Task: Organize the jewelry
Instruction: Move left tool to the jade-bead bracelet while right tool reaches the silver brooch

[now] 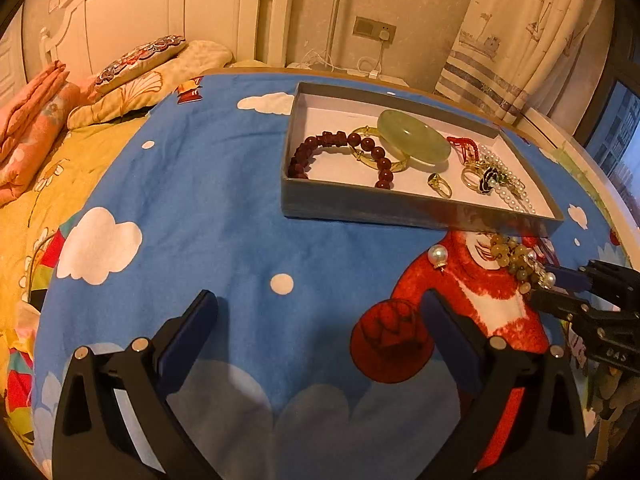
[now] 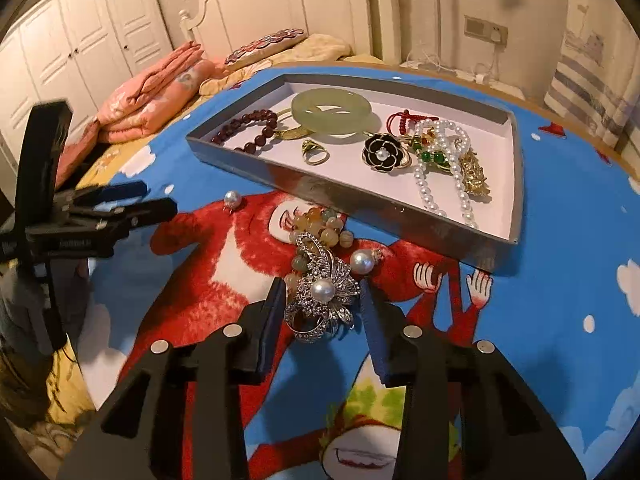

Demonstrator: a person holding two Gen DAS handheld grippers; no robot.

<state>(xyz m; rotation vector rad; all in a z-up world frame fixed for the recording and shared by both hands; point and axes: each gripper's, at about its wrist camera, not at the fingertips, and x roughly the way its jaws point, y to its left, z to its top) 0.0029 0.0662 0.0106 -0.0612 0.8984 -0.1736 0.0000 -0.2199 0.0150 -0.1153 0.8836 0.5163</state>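
A grey tray point(image 2: 400, 216) point(image 1: 360, 202) on the blue cartoon cloth holds a jade bangle point(image 2: 332, 114), a dark red bead bracelet point(image 1: 340, 152), a gold ring point(image 2: 314, 152), a black flower brooch point(image 2: 382, 154) and a pearl necklace point(image 2: 444, 168). In front of it lie a silver rhinestone brooch with a pearl point(image 2: 320, 300), a beige bead bracelet point(image 2: 324, 228) and two pearl earrings point(image 2: 232, 199) point(image 2: 362, 260). My right gripper point(image 2: 322, 296) is open, its fingers on either side of the silver brooch. My left gripper point(image 1: 320, 308) is open and empty above bare cloth.
The cloth covers a round table point(image 1: 552, 136) beside a bed with pillows point(image 1: 132, 60) and folded pink blankets point(image 2: 152, 92). Curtains point(image 1: 520, 40) hang at the far right. The left gripper also shows at the left of the right wrist view point(image 2: 120, 204).
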